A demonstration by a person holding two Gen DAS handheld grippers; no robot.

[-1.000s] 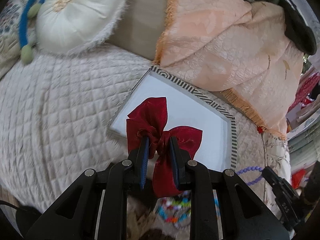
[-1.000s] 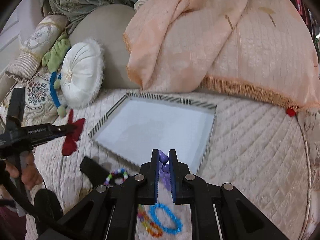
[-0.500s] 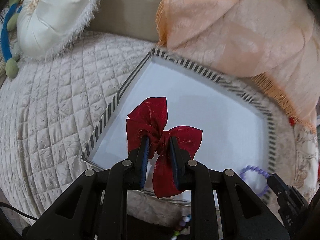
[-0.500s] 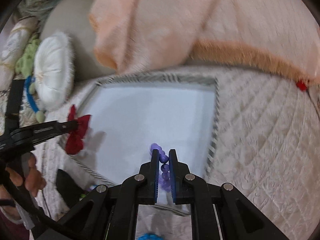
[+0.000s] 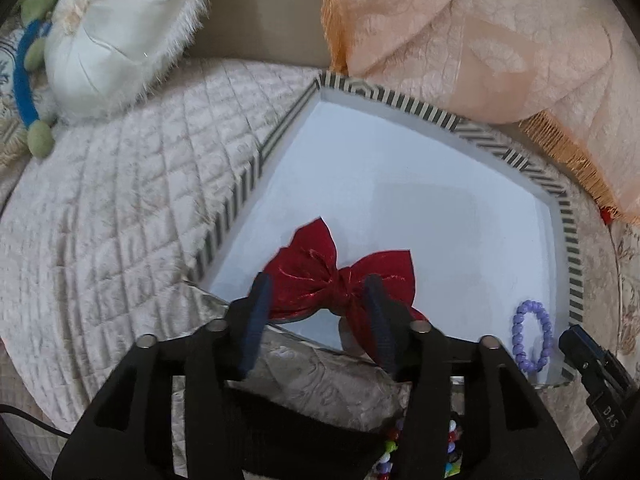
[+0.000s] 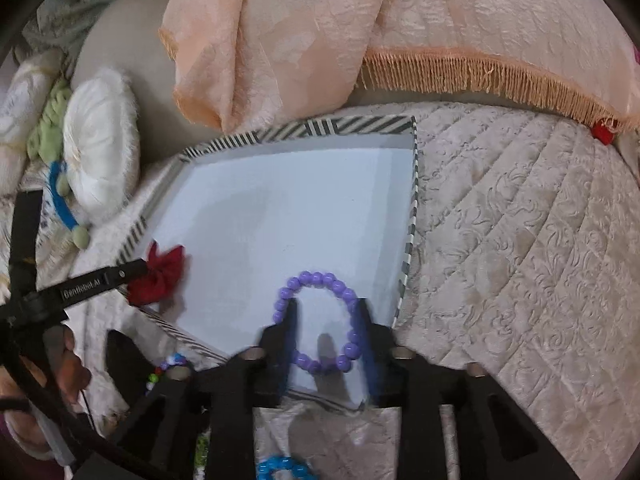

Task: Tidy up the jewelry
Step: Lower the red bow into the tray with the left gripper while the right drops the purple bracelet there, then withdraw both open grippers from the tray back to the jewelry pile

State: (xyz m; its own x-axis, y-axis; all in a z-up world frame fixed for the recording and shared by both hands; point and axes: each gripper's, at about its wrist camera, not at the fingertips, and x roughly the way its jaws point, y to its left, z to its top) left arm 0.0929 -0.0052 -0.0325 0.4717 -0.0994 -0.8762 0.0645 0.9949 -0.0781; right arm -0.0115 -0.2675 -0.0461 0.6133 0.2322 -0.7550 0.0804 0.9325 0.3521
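Left hand-held gripper (image 5: 318, 320) spread wide, straddling red bow (image 5: 340, 276); right hand-held gripper (image 6: 326, 332) spread, straddling purple bracelet (image 6: 316, 320); blue bracelet (image 6: 282, 467) right view only.

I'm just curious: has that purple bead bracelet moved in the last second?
Yes. The purple bracelet has gone from hanging pinched in the right tongs to lying flat inside the striped tray, near its front right corner.

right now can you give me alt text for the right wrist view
The right gripper, jaws open, sits around a purple bead bracelet lying in a white tray with a striped rim on a quilted cover. At left, the left gripper is beside a red bow at the tray's edge.
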